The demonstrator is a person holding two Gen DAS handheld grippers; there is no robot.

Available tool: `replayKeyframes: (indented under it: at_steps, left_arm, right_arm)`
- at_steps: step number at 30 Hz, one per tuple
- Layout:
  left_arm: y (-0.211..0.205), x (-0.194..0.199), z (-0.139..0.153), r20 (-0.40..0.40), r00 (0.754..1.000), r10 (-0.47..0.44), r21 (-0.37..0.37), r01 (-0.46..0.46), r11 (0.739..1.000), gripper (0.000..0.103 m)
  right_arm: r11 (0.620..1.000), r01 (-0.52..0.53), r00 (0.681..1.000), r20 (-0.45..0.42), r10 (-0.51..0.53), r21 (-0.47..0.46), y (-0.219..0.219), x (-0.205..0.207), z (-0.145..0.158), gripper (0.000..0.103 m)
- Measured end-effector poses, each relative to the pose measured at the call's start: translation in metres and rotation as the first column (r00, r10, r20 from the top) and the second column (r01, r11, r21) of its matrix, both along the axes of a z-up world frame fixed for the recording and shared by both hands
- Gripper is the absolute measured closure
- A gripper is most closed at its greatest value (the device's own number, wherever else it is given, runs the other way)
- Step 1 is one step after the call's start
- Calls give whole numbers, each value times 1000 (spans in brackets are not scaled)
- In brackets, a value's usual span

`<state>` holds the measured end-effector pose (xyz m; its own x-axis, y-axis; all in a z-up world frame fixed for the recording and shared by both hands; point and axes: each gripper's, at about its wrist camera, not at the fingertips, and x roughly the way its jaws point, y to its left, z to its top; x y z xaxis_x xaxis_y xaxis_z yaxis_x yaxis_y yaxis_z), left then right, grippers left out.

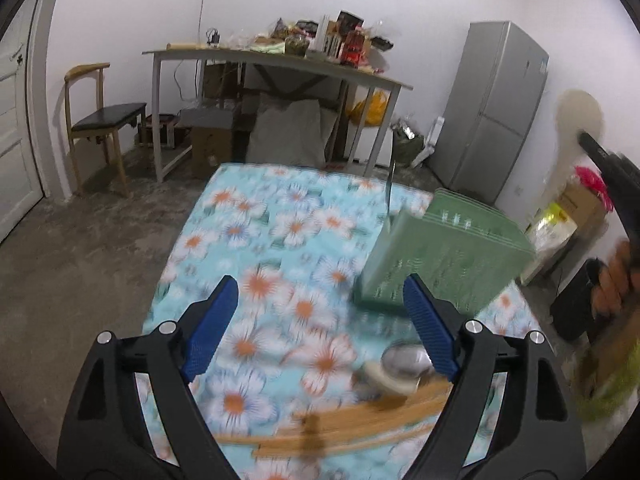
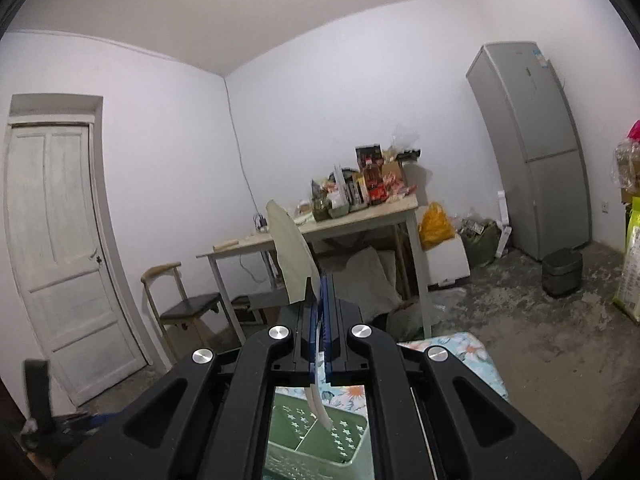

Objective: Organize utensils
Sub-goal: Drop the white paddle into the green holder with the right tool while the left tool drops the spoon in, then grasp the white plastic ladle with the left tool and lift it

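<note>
My left gripper (image 1: 320,284) stands open over the flowered tablecloth (image 1: 260,240), with nothing between its blue pads. Below it lie several wooden chopsticks (image 1: 352,424) and a metal spoon (image 1: 404,360), both blurred. A green slotted utensil holder (image 1: 444,252) stands to the right, with a thin metal utensil (image 1: 390,188) upright in it. My right gripper (image 2: 318,280) is shut on a pale rice paddle (image 2: 292,256); the blade points up and the handle hangs over the green holder (image 2: 316,440). The paddle (image 1: 580,116) and the hand (image 1: 616,276) holding that gripper show at the left wrist view's right edge.
Behind the cloth-covered table stands a long table (image 1: 280,56) piled with food packages, with boxes and sacks under it. A wooden chair (image 1: 100,120) is on the left, a grey fridge (image 1: 496,108) on the right. A white door (image 2: 68,240) and a black bin (image 2: 562,272) are also in the room.
</note>
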<state>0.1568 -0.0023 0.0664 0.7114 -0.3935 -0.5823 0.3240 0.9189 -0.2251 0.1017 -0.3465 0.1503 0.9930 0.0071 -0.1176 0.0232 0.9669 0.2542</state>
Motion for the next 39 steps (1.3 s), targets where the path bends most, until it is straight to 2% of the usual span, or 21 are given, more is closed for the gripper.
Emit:
replayKeyframes:
  at_steps: [6,10,12,13,14,19,25,30,33,36,39]
  left_arm:
    - [11,-16,-34,-111,993,-38,-44,33,998,18]
    - [13,-22,-52,-156,986,-63,-64,53,997,16]
    - [14,-25,-55,-153,986,-62,-53,55,997,14]
    - [14,-26,-55,-150,987,-58,-47,51,998,13]
    - [15,-27,-55,-144,988,-52,-41,46,998,12]
    - [17,-28,-49,-126,991,-38,-27,35,999,9]
    - [21,-32,-41,-121,990,-69,-85,59,995,8]
    - [24,-36,-38,-116,987,-112,-170,92,981,8]
    - [24,-36,-38,-116,985,-124,-206,98,974,8]
    - [21,-34,-41,-133,984,-119,-200,91,975,8]
    - [12,-29,-46,-158,984,-85,-137,63,989,8]
  right_arm:
    - [1000,11,994,-106,-14,-27,7,32,-45,100]
    - [999,24,978,-208,-31,-35,6,38,-72,98]
    - [999,16,970,-240,-22,-31,6,37,-78,87]
    - [999,23,970,-242,-31,-35,6,33,-79,66]
    - [999,28,972,-231,-36,-40,8,28,-78,50]
    - [996,43,982,-181,-56,-74,16,5,-63,38]
    - [996,68,984,-164,-76,-55,18,-28,-51,34]
    - [997,69,975,-210,-74,-34,22,-56,-58,33]
    - [998,59,961,-271,-55,6,25,-69,-74,33]
    - [998,45,944,-329,-25,54,28,-79,-94,33]
    - [995,33,931,-366,2,89,33,-86,-111,33]
